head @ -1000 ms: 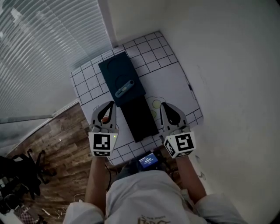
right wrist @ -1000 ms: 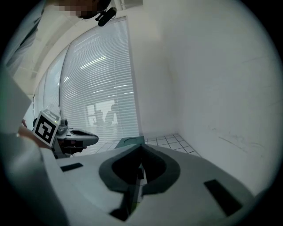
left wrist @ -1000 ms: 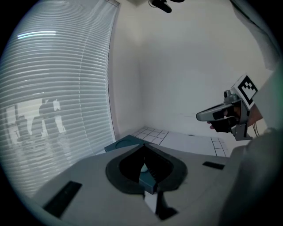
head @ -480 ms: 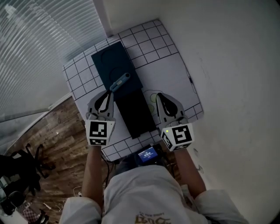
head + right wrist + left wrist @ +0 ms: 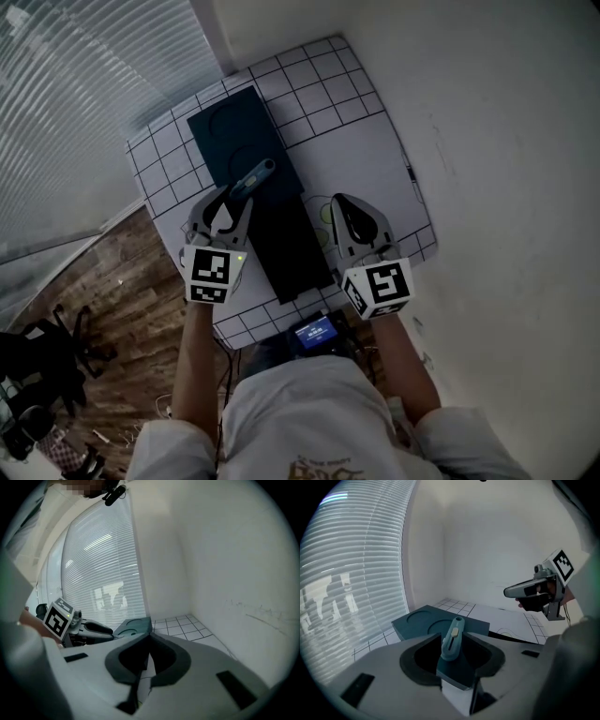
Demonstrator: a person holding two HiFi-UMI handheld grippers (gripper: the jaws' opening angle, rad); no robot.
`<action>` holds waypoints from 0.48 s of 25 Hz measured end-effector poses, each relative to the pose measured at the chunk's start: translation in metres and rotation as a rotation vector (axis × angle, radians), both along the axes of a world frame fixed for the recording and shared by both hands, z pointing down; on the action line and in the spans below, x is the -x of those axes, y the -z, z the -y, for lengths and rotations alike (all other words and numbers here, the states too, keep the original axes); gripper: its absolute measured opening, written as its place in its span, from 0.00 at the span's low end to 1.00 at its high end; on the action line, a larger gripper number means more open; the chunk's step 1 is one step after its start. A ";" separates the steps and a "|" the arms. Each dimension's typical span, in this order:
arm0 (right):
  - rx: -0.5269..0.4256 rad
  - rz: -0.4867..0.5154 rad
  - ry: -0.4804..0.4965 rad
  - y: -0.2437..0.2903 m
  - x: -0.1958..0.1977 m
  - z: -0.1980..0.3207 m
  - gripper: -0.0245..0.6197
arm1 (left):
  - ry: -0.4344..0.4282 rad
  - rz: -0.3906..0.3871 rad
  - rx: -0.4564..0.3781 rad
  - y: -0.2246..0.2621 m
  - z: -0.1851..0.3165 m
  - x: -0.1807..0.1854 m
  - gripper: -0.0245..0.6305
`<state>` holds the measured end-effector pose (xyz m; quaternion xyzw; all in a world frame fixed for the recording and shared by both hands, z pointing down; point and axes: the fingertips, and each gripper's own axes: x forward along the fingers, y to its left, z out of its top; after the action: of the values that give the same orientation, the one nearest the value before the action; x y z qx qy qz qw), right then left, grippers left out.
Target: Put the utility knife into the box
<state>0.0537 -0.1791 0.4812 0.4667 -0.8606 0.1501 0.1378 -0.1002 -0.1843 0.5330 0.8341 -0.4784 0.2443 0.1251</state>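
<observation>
The jaws of our left gripper (image 5: 232,199) have just been opening; the pale blue plastic utility knife (image 5: 254,175) lies loose between them, atop the dark teal rectangular box (image 5: 230,131). On our right gripper (image 5: 339,202) they meet, empty.

Showing one utility knife (image 5: 253,175), one teal box (image 5: 230,131) bearing two round recesses (image 5: 419,618), one black slab (image 5: 286,246) adjoining it, two tools, the left tool (image 5: 228,199) and the right tool (image 5: 339,202), each carrying one marker cube (image 5: 214,274), one gridded worktop (image 5: 375,150), and one small lit screen (image 5: 316,332).
</observation>
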 end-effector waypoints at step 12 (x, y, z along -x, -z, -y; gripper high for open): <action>0.051 0.000 0.030 -0.018 0.007 0.005 0.05 | -0.102 0.025 0.064 -0.016 0.019 -0.016 0.35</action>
<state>0.0472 -0.1840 0.4989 0.4503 -0.8633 0.1697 0.1520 -0.0845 -0.2038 0.5488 0.8498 -0.4287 0.2762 0.1331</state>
